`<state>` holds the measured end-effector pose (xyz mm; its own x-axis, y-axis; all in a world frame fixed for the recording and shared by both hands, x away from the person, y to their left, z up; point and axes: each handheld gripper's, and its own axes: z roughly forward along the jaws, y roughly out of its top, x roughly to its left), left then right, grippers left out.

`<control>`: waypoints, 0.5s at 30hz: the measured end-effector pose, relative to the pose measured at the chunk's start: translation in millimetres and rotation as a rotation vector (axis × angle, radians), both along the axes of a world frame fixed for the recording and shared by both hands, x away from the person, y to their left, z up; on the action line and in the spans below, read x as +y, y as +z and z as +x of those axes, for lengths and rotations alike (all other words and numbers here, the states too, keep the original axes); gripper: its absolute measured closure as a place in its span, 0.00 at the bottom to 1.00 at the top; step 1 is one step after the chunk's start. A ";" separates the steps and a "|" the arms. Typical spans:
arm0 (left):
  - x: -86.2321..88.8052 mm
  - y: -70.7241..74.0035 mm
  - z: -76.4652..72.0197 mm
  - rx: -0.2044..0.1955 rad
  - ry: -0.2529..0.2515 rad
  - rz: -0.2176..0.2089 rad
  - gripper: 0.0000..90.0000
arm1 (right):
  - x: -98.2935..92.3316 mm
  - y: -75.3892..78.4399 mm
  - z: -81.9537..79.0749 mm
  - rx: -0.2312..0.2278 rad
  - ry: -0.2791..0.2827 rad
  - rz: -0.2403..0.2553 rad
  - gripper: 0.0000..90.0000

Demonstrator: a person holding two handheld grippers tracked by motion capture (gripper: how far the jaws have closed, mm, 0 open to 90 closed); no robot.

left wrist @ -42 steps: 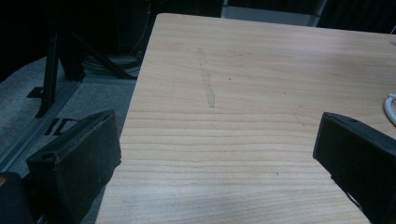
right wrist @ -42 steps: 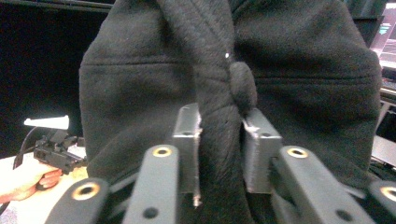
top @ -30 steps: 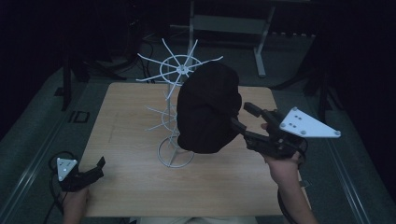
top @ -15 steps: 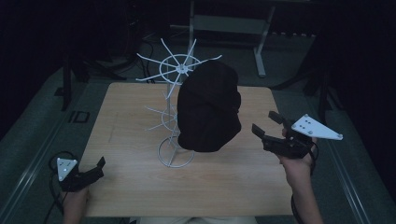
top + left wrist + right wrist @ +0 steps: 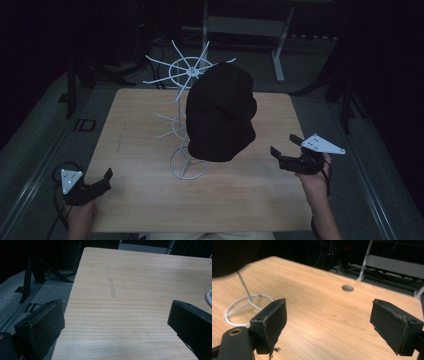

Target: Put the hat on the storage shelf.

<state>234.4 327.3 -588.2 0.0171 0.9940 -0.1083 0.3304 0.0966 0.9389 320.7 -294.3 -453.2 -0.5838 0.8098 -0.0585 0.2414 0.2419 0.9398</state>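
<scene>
High view: we see the black cap [image 5: 220, 112] hanging on the white wire rack [image 5: 186, 90] mid-table [image 5: 140, 125], between both grippers. Our right gripper [image 5: 285, 148], jaws just opened wide and empty, sits just beside it; left gripper [image 5: 102, 180] gapes empty at the near corner.

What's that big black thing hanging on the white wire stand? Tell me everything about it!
It's a black hat, soft and cloth-like, rounded and a bit lumpy. It hangs on the white wire stand, high up just under the top ring of spokes, covering much of the pole. Its lower edge hangs clear above the stand's round base. Neither pair of tongs touches it. It looks dark and plain, with no pattern I can make out.
</scene>
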 end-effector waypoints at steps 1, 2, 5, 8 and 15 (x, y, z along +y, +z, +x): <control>0.0 0.0 0.0 0.000 0.000 -0.001 0.02 | -1.1 -5.9 2.2 0.007 0.003 -0.004 0.15; 0.0 0.0 0.0 0.000 0.000 0.000 0.02 | -2.2 -13.4 4.8 0.010 0.009 -0.010 0.15; 0.1 0.0 0.0 0.000 0.000 0.001 0.02 | -4.1 -31.9 11.0 0.038 -0.001 -0.036 0.15; 0.0 -0.1 -0.1 -0.001 0.001 0.000 0.02 | -9.0 -47.6 15.7 0.065 -0.028 -0.038 0.15; 0.2 -0.1 -0.2 -0.002 -0.001 -0.004 0.02 | -25.5 -80.0 20.6 0.107 -0.100 -0.047 0.16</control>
<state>234.2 327.5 -588.3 0.0185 0.9936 -0.1118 0.3284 0.0996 0.9393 341.3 -319.8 -533.2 -0.5051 0.8621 -0.0395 0.3651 0.2550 0.8954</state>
